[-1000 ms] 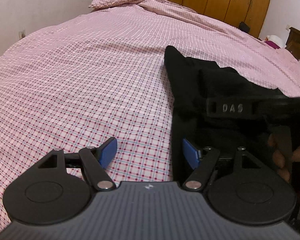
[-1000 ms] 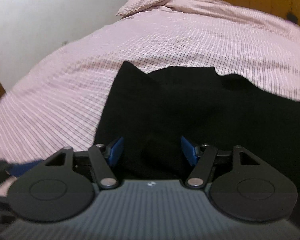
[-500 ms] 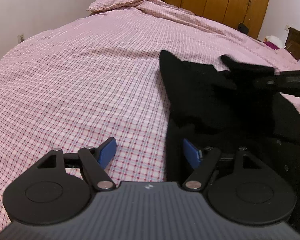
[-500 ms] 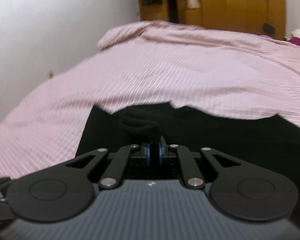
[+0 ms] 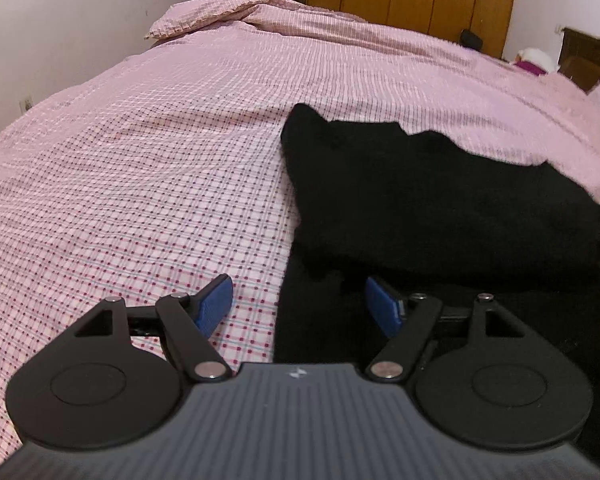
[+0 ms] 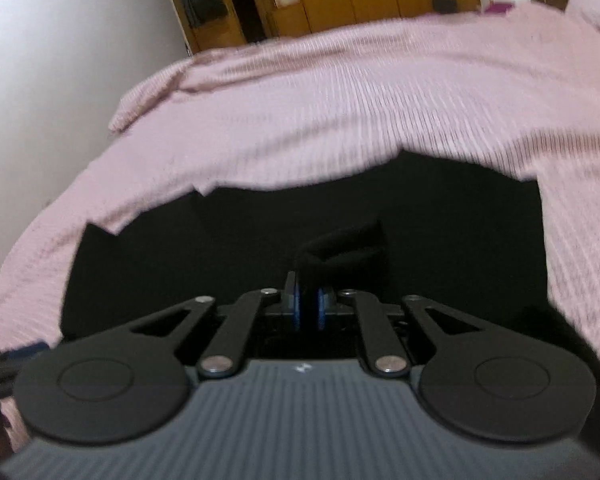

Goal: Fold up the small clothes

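Black knit or jersey, by the look of it: the black garment (image 5: 428, 200) lies spread on the pink checked bedspread (image 5: 148, 168), toward the right side of the bed as the left wrist view shows it, with one layer doubled over another along its near edge. It reads as soft, light and limp, with no stiffness to hold a crease by itself, so any lifted part is likely to drape and drag the rest behind it. The cloth looks matte, not slick, and probably grips well between rubber pads.

The right tongs (image 6: 309, 308) have just been closing and now pinch a small bunched ridge of the fabric between their blue pads (image 6: 296, 306); a puckered fold stands up just beyond the tips. That pinch seems to gather more than one layer, which would suit carrying a fold across, though a bunched hold may leave a wrinkle.

The left tongs (image 5: 300, 304) stand wide and hold nothing. One blue pad sits over the bedspread, the other over the garment's left edge, so that edge runs between them.

A good second hold would be on that near left edge or its corner, taken flat and thin, so both holds travel together and the cloth stays taut between them. The view from the right wrist is blurred, so finer details of the hem cannot be told.
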### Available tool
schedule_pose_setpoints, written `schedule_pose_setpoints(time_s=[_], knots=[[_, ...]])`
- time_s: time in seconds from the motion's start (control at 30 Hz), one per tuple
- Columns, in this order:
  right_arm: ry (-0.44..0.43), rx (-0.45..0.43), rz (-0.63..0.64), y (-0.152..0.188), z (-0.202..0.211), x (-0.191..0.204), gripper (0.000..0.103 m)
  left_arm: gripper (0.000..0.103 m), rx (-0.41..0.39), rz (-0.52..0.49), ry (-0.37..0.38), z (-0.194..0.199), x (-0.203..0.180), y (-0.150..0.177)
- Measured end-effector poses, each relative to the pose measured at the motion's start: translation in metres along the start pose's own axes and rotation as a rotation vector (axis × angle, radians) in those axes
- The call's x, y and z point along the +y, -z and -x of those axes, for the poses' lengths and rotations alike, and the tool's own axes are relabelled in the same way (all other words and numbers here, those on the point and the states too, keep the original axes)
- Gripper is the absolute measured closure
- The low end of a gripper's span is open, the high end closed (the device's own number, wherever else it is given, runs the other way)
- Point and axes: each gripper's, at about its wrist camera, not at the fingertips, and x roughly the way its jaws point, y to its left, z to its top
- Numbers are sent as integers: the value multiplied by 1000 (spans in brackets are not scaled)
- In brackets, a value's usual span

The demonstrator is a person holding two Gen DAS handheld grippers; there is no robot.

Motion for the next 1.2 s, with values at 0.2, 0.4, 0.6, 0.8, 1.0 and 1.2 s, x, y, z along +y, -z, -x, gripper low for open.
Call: schedule_pose_setpoints(time_s=[0.2, 0.4, 0.6, 0.8, 1.0, 1.2], knots=[[-25, 16, -39, 19, 2, -19, 69, 25, 1, -34, -30, -5, -6, 2], [-48, -60, -110, 9, 19, -32, 46, 25, -4, -21, -44, -8, -6, 1], [-9, -32, -156, -2, -11, -42, 47, 25, -21, -18, -53, -10, -10, 2], [-8, -8, -82, -7, -34, -32, 92, 25, -50, -7, -84, -21, -13, -4], [0, -198, -1, -39, 7, -19, 95, 25, -69, 31, -142, -33, -8, -7], [112, -211, 58, -46, 6, -32, 95, 24, -75, 5, -176, -38, -14, -3]])
